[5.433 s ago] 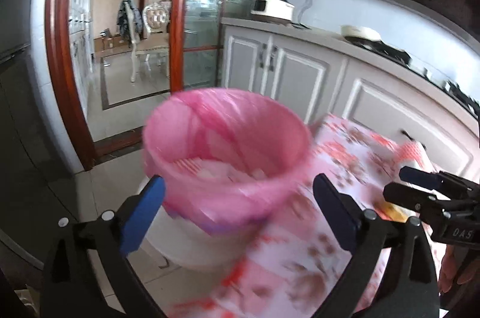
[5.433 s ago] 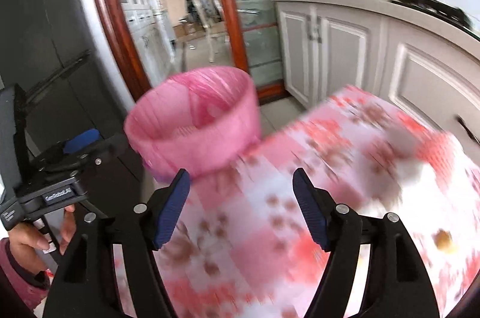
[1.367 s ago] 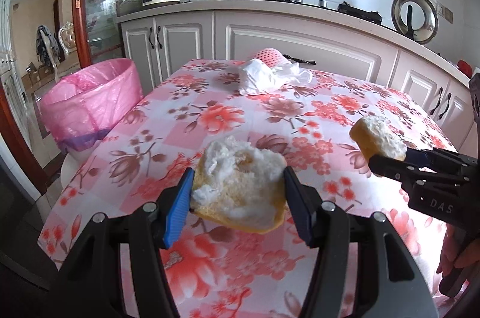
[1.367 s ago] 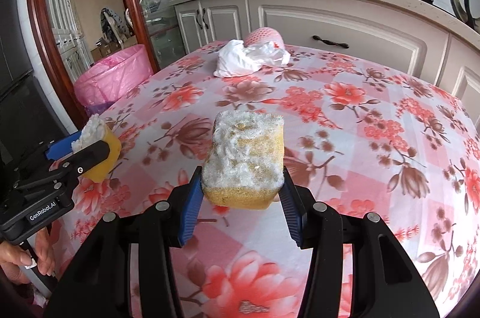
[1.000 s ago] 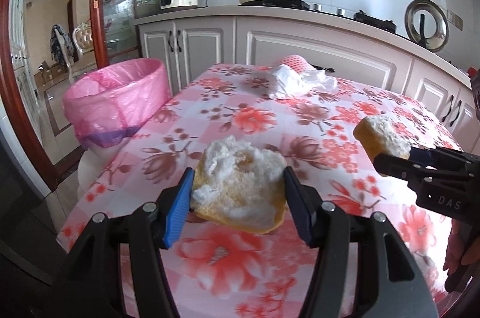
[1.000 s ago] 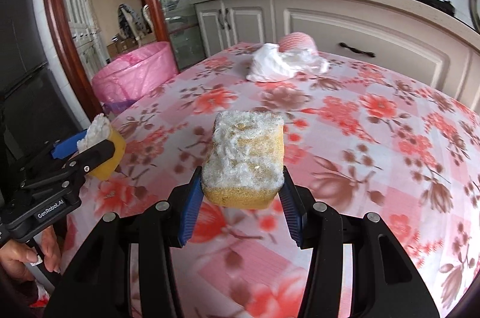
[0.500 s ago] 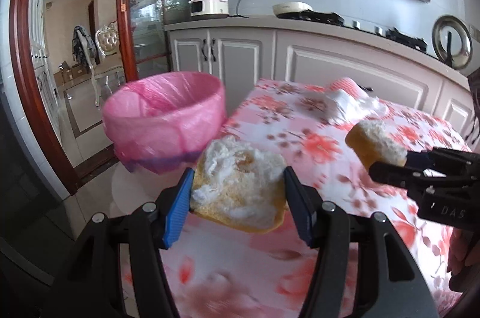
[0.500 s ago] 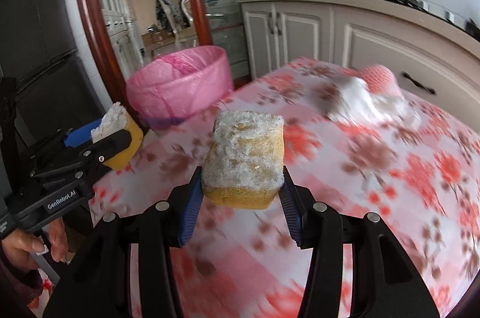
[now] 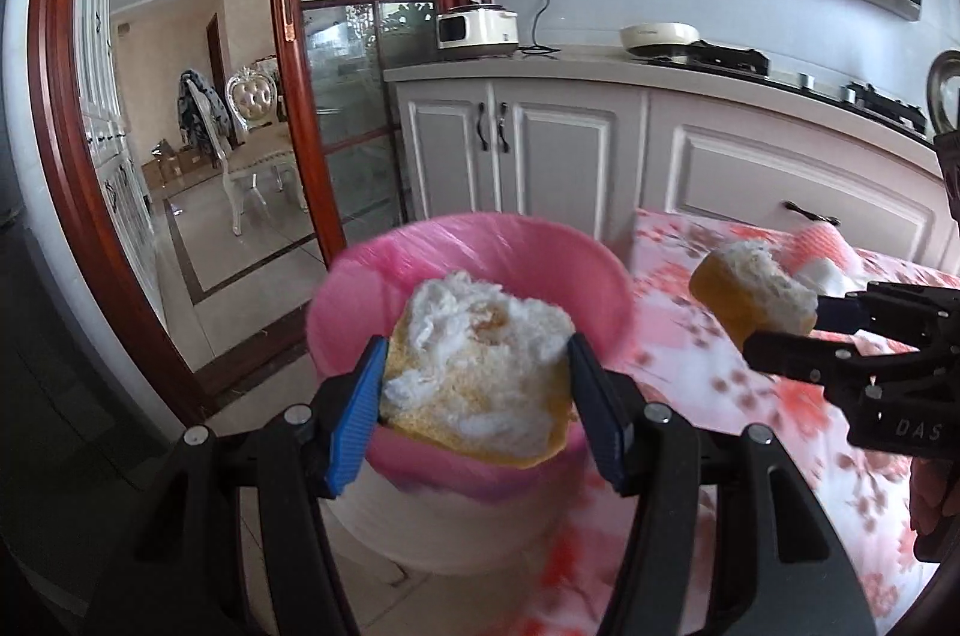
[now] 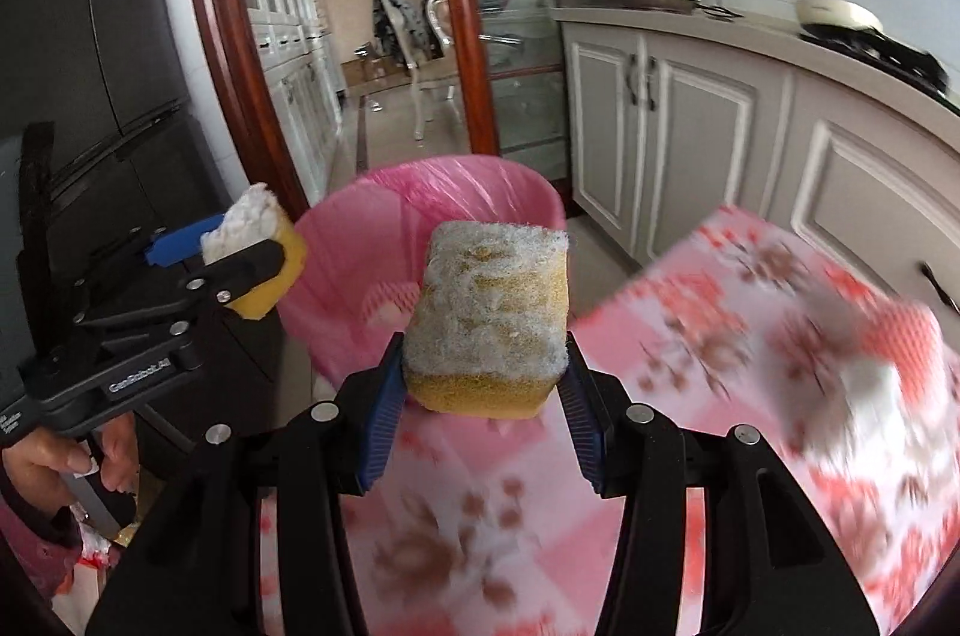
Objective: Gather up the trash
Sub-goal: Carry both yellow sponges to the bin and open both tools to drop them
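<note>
My left gripper [image 9: 477, 405] is shut on a worn yellow sponge with a torn white top [image 9: 474, 372], held just in front of the pink-lined trash bin [image 9: 540, 246]. My right gripper [image 10: 483, 405] is shut on a second yellow sponge with a grey-white scrub face [image 10: 489, 318], over the table's near edge and short of the bin [image 10: 360, 252]. Each gripper shows in the other's view: the right one [image 9: 780, 321] at the right, the left one [image 10: 252, 255] at the left.
The floral pink tablecloth [image 10: 690, 396] covers the table right of the bin. White tissue [image 10: 870, 390] and a pink foam net [image 10: 912, 336] lie on it, blurred. Grey kitchen cabinets [image 9: 570, 144] stand behind, a glass door [image 9: 348, 96] and a black fridge [image 10: 90, 36] at the left.
Both grippers have swung left with their sponges, from over the table toward the bin, which is now nearer and centred in both views.
</note>
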Tool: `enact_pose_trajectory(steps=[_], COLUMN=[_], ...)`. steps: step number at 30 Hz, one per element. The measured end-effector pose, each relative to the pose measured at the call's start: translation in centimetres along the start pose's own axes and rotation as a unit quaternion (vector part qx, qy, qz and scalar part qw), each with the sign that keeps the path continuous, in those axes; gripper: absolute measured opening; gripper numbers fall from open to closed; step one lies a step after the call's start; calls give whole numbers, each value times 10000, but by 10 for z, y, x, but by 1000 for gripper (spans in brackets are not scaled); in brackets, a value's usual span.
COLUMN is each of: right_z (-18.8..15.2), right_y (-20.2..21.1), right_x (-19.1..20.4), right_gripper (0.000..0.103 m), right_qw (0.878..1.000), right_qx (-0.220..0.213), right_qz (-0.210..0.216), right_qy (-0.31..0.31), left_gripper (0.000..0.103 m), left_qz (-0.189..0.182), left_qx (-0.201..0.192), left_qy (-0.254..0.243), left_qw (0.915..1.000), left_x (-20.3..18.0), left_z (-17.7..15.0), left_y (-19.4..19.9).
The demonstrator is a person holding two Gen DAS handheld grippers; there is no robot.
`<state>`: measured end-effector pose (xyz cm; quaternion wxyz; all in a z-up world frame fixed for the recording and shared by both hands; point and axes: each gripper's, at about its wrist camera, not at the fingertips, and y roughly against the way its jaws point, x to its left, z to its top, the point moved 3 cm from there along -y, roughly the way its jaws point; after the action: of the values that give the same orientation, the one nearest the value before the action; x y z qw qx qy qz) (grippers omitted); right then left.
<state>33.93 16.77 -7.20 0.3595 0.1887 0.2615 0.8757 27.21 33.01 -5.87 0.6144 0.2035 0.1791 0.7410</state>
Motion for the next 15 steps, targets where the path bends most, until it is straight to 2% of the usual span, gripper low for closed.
enact_pose_trajectory(steps=[7,15], right_z=[41,60], right_y=[-51,-92], right_x=[4,-2], right_gripper=[47,48], right_qw=[9998,9995], right_qx=[56,142], right_qz=[60,205], right_qy=[199,171], left_gripper=[58,62], left_qz=[16,147], left_qx=[121,406], left_qy=[129,208], left_qw=[9998,9989], left_x=[36,54], left_z=[31,24], left_y=[-50,-92])
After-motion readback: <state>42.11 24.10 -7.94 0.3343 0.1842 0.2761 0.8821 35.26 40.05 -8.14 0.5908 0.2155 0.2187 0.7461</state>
